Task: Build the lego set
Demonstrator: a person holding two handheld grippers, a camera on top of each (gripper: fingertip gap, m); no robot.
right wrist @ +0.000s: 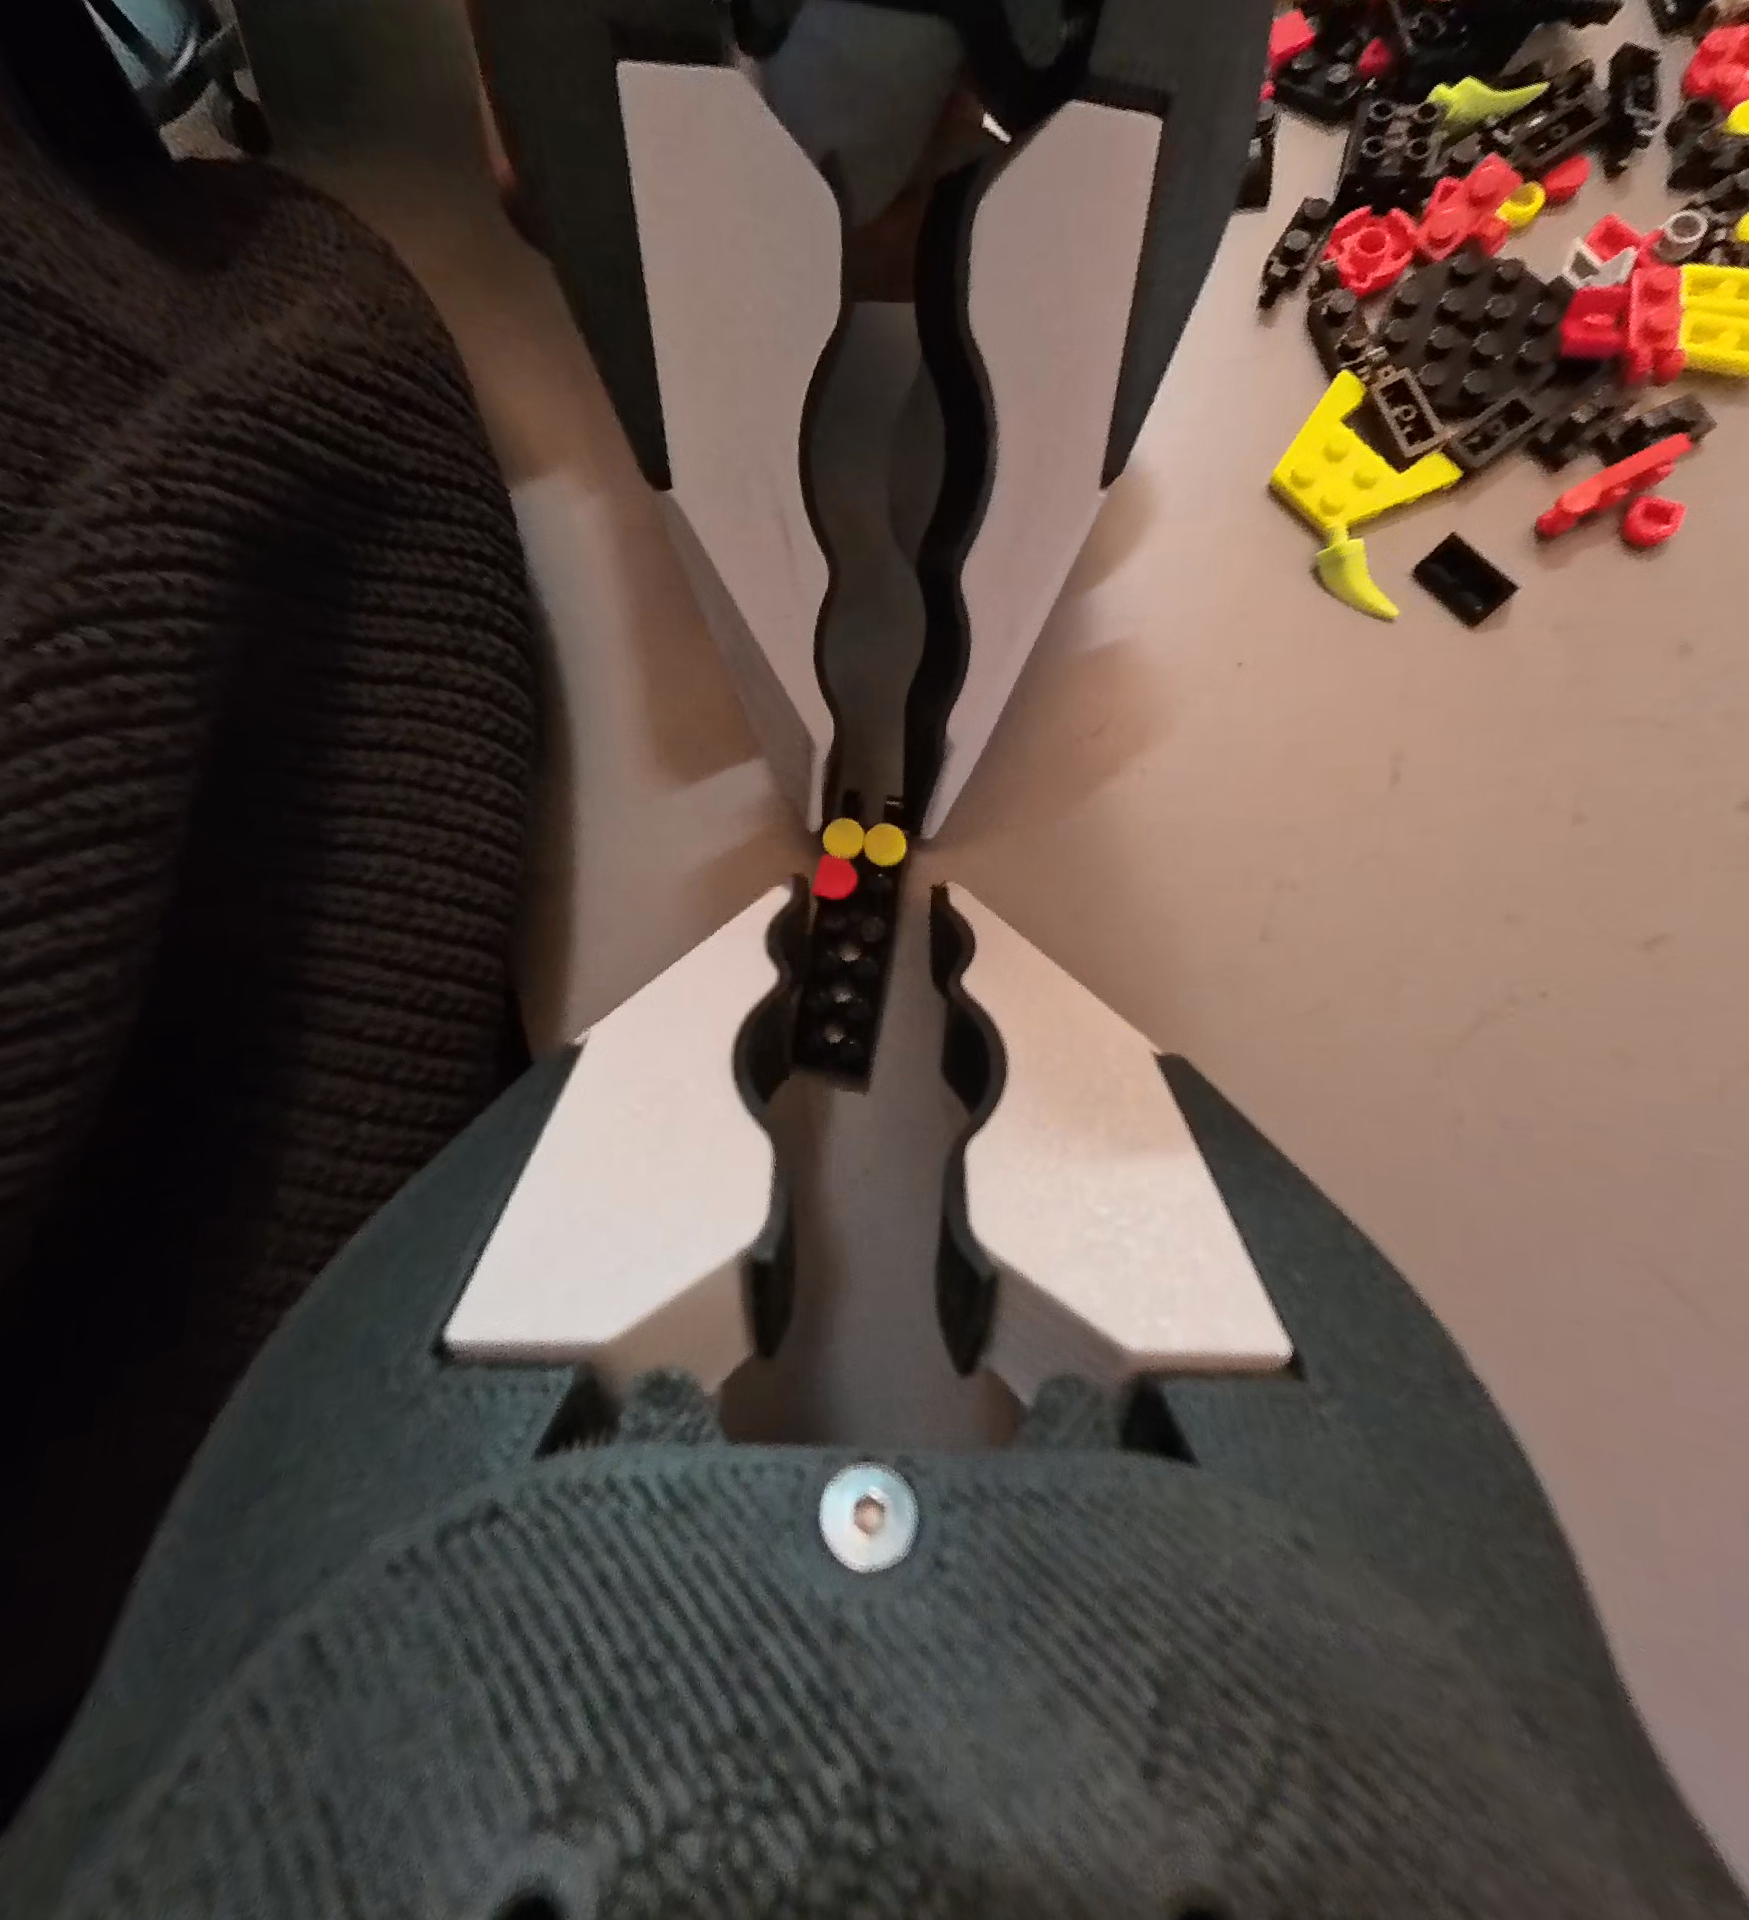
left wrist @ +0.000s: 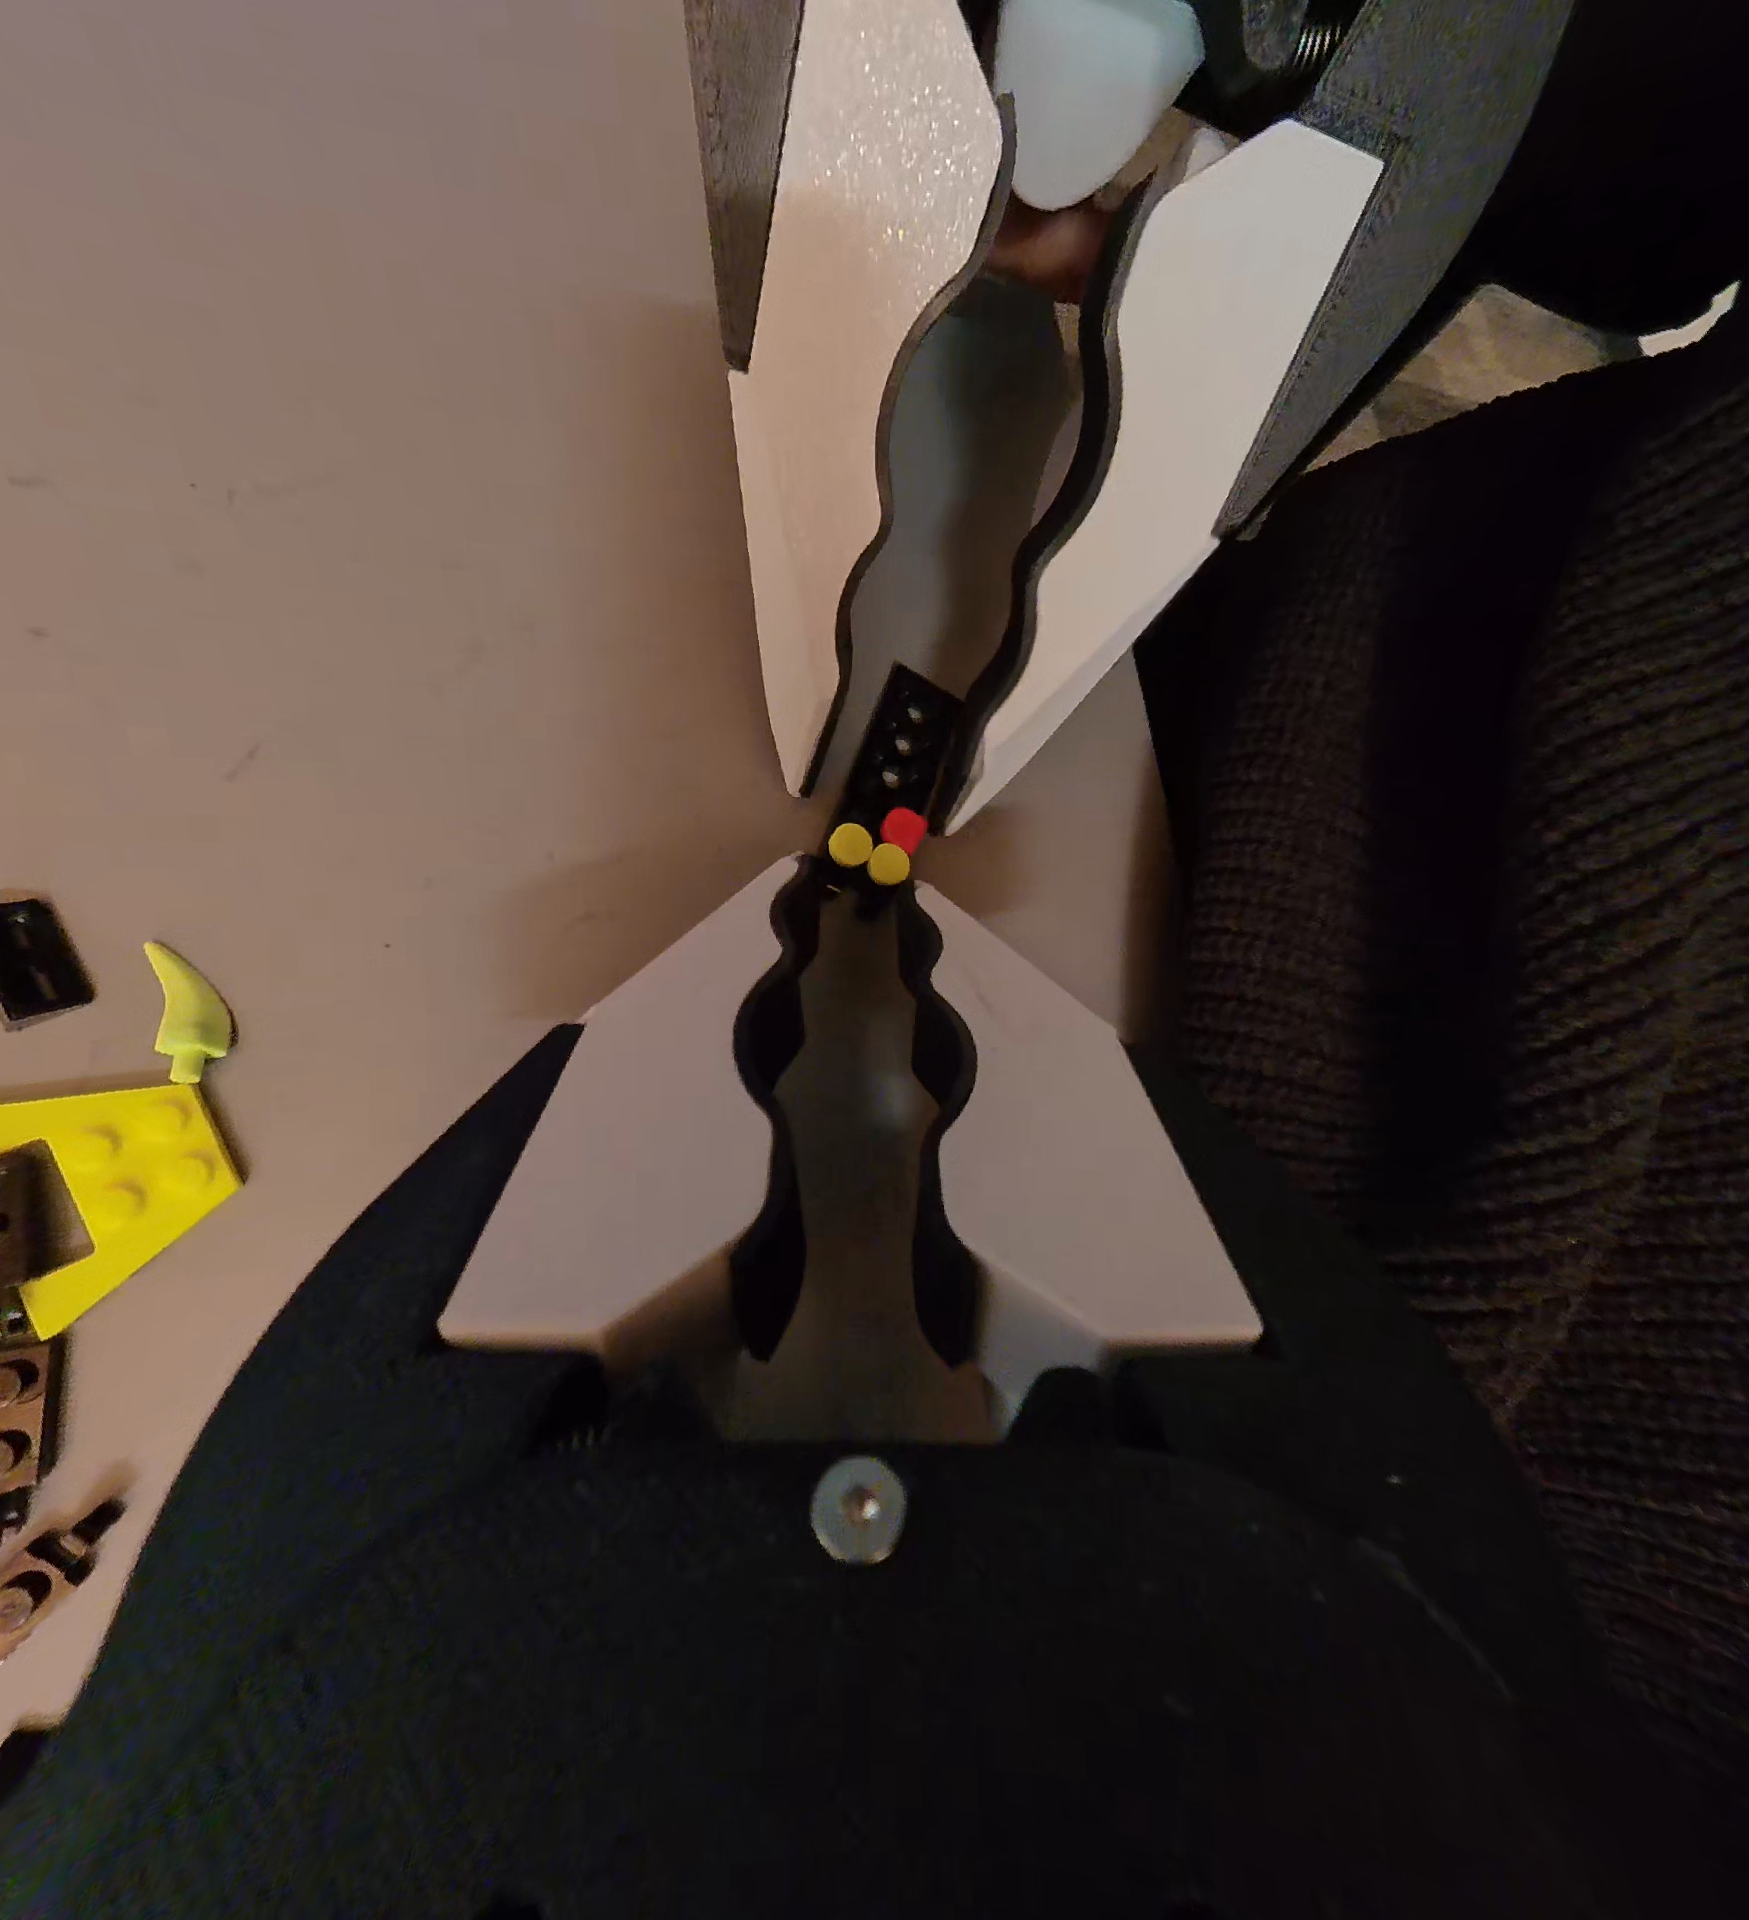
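Tip to tip, the left hand-held gripper [left wrist: 865, 883] and right hand-held gripper [right wrist: 870, 894] both clench one long black studded lego plate [right wrist: 842, 987] bearing yellow and red round studs [right wrist: 862, 854].

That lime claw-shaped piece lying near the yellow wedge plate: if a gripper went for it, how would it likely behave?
The lime claw piece looks like hard plastic, so probably stiff and very light. Its curved, tapering body offers little flat surface, so the pads may squeeze it out sideways. Pushed, it would likely pivot or skid on the smooth table rather than roll, perhaps nudging the yellow wedge plate beside it.
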